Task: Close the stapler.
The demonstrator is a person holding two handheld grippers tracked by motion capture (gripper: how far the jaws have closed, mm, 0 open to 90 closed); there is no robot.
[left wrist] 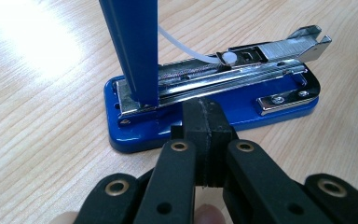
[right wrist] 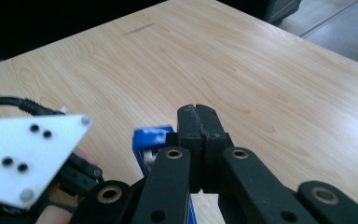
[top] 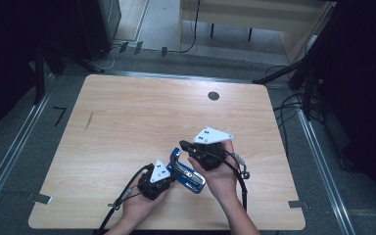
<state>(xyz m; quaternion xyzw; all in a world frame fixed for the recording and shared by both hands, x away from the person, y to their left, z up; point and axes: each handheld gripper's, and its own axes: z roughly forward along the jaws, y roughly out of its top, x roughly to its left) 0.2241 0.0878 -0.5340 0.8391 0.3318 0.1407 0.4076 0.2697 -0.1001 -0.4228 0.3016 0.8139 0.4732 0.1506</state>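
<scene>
The blue stapler [left wrist: 223, 100] is laid open on the wooden table [top: 127, 122], its lid raised upright, directly ahead of the left gripper [left wrist: 208, 122]. The left gripper's jaws are pressed together with nothing held. The right gripper [right wrist: 198, 122], jaws likewise closed and empty, is positioned just above the raised lid [right wrist: 153, 137].

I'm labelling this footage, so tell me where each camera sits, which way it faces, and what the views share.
High view: above the person's side, looking forward and down on the table; both forearms, left gripper, right gripper.
Left gripper view: rides the left gripper, faces the opened blue stapler.
Right gripper view: rides the right gripper, looks across the tabletop.
Shared: the stapler appears in all three.
</scene>
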